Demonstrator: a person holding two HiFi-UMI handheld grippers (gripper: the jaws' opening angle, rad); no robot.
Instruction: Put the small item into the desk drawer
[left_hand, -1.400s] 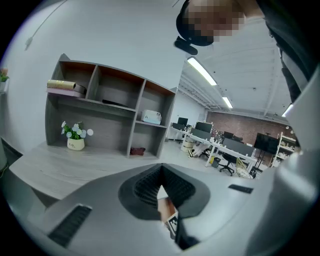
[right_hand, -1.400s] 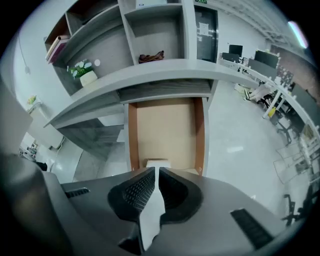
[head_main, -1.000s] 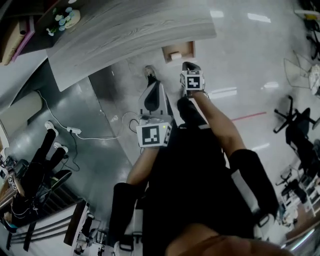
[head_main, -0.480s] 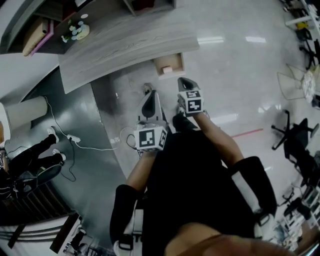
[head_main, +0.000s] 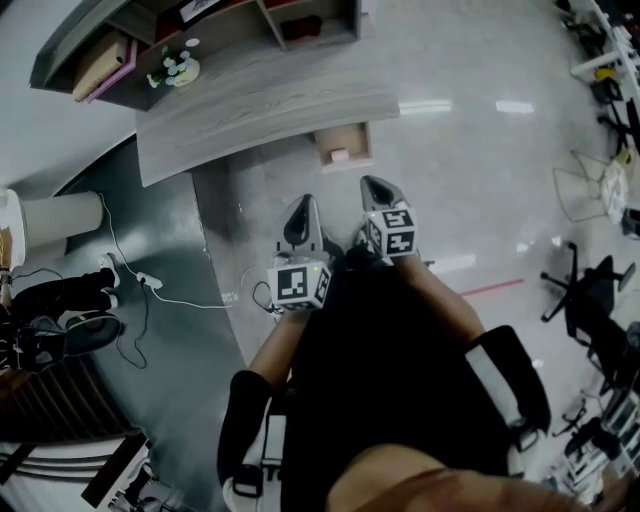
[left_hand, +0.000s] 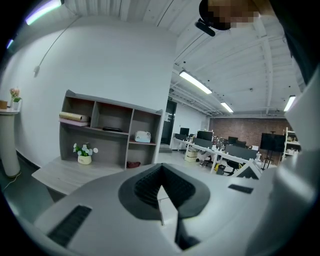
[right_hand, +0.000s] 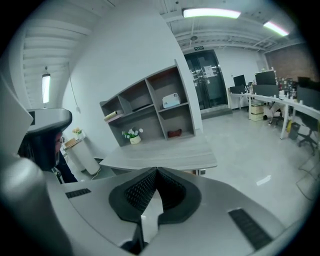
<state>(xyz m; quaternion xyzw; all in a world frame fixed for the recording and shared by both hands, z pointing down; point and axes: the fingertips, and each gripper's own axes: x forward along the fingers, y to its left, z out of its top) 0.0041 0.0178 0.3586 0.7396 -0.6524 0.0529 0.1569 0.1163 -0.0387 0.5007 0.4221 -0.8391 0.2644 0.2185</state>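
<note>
Before open drawer (head_main: 346, 136): left gripper (head_main: 303, 207), right gripper (head_main: 376, 187), jaws together, empty, now farther back.

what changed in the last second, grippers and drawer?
Both the left gripper and the right gripper drew back from the drawer, the right lifting more. Nothing grabbed or released. Unchanged: both shut and empty, drawer open, small item inside.
</note>
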